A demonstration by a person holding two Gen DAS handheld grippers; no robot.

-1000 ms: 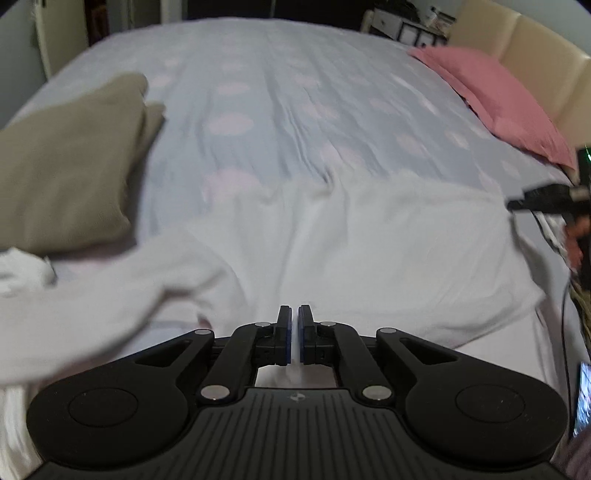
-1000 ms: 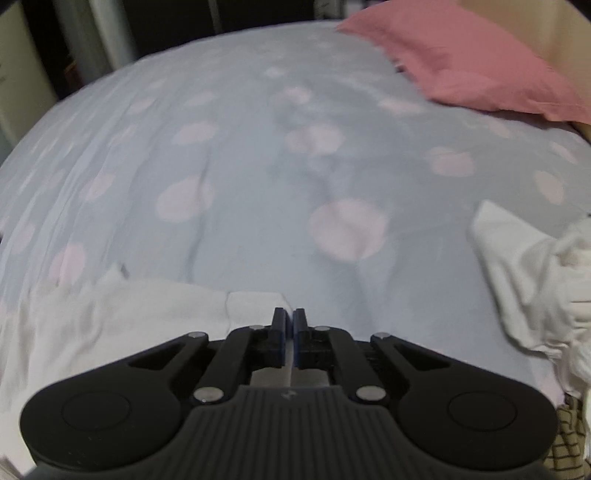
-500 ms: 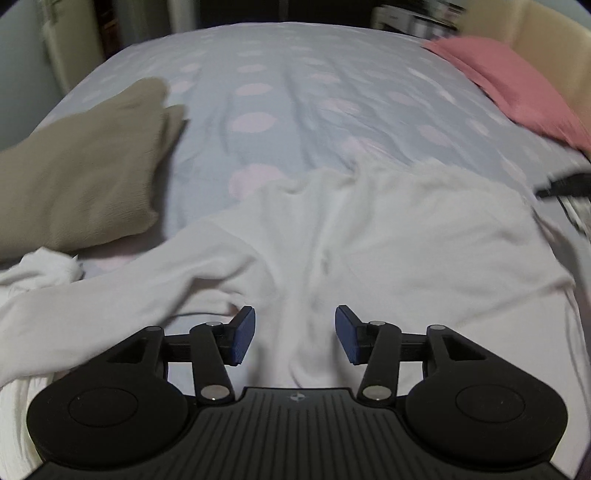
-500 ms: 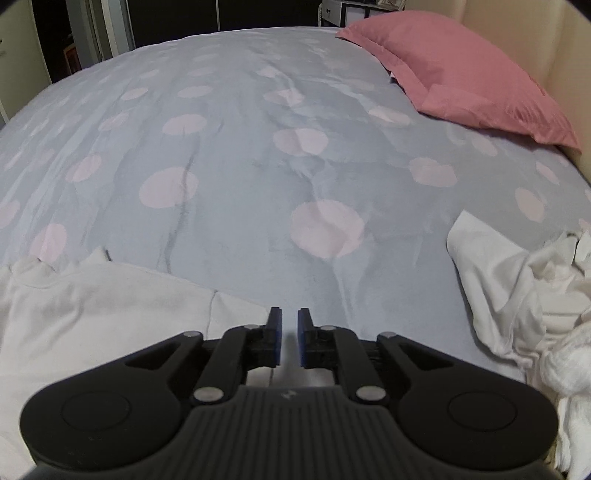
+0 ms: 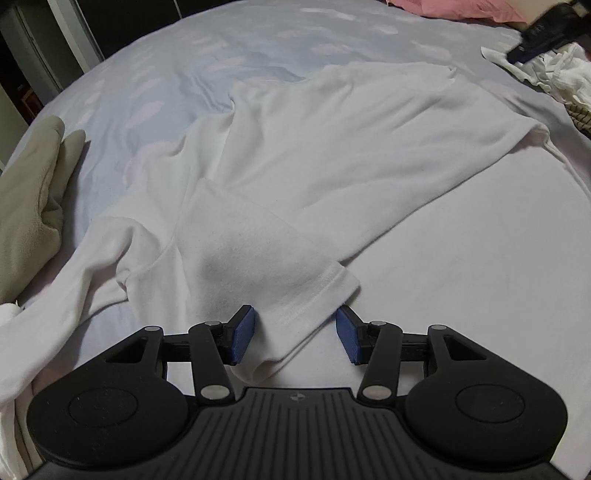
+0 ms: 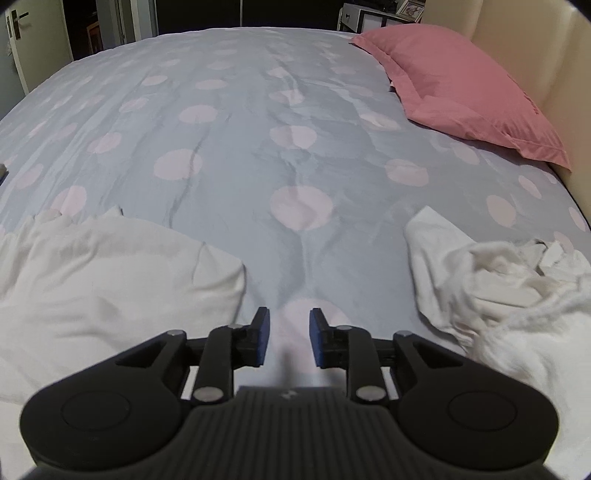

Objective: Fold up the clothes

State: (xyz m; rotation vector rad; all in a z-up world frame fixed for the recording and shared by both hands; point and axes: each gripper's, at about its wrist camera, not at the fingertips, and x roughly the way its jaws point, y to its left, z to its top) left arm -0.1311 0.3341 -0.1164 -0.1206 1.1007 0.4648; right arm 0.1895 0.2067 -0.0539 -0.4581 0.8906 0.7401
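Note:
A white long-sleeved top (image 5: 332,147) lies spread on the bed, one sleeve folded across its body with the cuff (image 5: 306,314) nearest me. My left gripper (image 5: 295,336) is open, its blue pads on either side of that cuff without touching it. In the right wrist view the top's edge (image 6: 110,280) lies at the lower left. My right gripper (image 6: 288,332) hangs open over bare sheet beside it, holding nothing. The right gripper also shows as a dark blur (image 5: 546,29) at the top right of the left wrist view.
A grey sheet with pink dots (image 6: 258,129) covers the bed. A folded olive garment (image 5: 26,206) lies at the left. Crumpled white clothes (image 6: 509,288) are heaped at the right. A pink pillow (image 6: 461,85) rests by the cream headboard (image 6: 535,55).
Both grippers went from shut to open, letting go of the white top. The left one then swung round over the folded sleeve's cuff; the right one pulled back from the top's edge.

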